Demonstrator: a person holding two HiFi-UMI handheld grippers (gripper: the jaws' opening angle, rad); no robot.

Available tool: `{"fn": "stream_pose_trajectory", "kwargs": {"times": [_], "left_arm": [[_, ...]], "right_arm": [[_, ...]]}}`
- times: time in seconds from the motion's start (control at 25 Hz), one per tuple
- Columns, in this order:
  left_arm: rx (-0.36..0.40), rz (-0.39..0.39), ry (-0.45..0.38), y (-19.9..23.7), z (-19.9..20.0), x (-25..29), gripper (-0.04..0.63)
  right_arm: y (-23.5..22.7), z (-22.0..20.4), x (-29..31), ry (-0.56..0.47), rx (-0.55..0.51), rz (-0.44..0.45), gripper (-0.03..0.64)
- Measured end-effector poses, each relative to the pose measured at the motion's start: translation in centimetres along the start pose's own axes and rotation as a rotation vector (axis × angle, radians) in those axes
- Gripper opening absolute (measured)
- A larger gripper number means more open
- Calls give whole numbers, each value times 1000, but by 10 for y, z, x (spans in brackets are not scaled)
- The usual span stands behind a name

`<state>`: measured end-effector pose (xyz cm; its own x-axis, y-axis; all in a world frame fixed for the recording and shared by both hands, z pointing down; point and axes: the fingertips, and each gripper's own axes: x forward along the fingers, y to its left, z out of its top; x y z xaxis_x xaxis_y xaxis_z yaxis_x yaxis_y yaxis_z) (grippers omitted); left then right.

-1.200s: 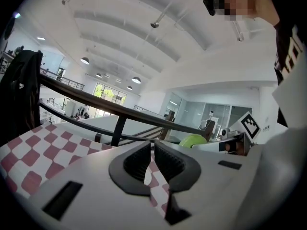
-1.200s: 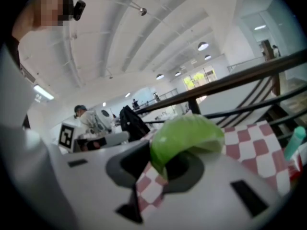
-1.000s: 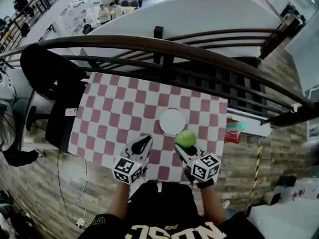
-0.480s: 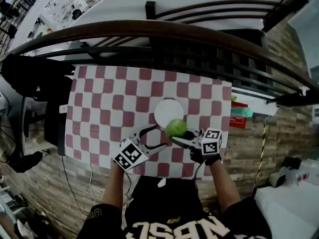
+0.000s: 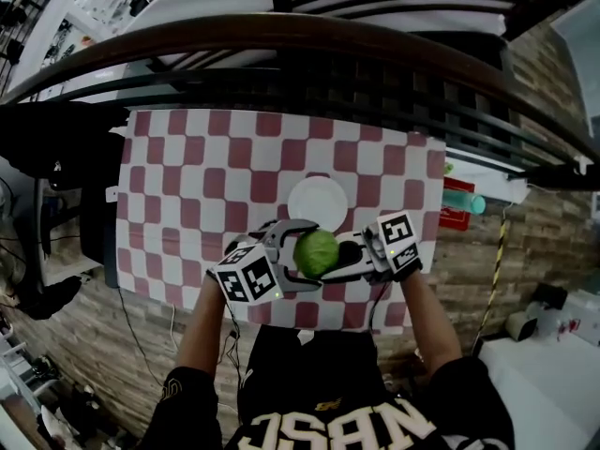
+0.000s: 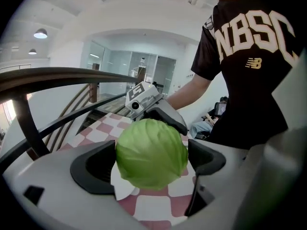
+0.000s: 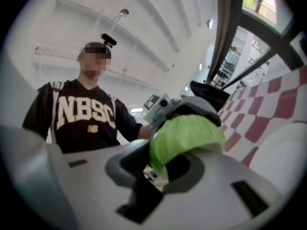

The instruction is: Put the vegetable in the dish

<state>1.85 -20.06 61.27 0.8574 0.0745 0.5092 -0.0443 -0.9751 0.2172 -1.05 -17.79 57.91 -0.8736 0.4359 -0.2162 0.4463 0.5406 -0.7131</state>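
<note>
A round green cabbage (image 5: 316,252) hangs above the checkered cloth, just in front of the white dish (image 5: 319,200). My right gripper (image 5: 339,256) comes in from the right and is shut on it. My left gripper (image 5: 307,255) faces it from the left; its jaws are opening wide, with the cabbage between them and the pads not pressing. In the left gripper view the cabbage (image 6: 151,152) fills the gap between the pads, with the dish (image 6: 120,188) under it and the right gripper (image 6: 158,111) behind. The right gripper view shows the cabbage (image 7: 187,133) in its jaws.
The red-and-white checkered table (image 5: 206,186) stands against a dark curved railing (image 5: 281,40) at its far edge. A red and teal object (image 5: 457,204) lies off the table's right side. A black chair (image 5: 56,148) stands at the left. The person's body is close to the near edge.
The right gripper has carried the cabbage leftwards, to in front of the dish. The left gripper has gone from shut to wide open and now brackets the cabbage.
</note>
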Motion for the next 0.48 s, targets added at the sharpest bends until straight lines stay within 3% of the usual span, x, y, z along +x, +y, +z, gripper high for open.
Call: {"fn": "stream_pose_trajectory", "kwargs": {"times": [0.28,0.36,0.48], "left_arm": [[-38,-8,-42,5,5,1,476],[-42,13,-34,9,4,3,471],[-60,38,-5,16,-2,10,469]], "right_arm": [[3,5,-6,-9,-18,40,90],[-2,5,-9,2,-11,15,91],[-13,-7,-17,100,12,-58,113]]}}
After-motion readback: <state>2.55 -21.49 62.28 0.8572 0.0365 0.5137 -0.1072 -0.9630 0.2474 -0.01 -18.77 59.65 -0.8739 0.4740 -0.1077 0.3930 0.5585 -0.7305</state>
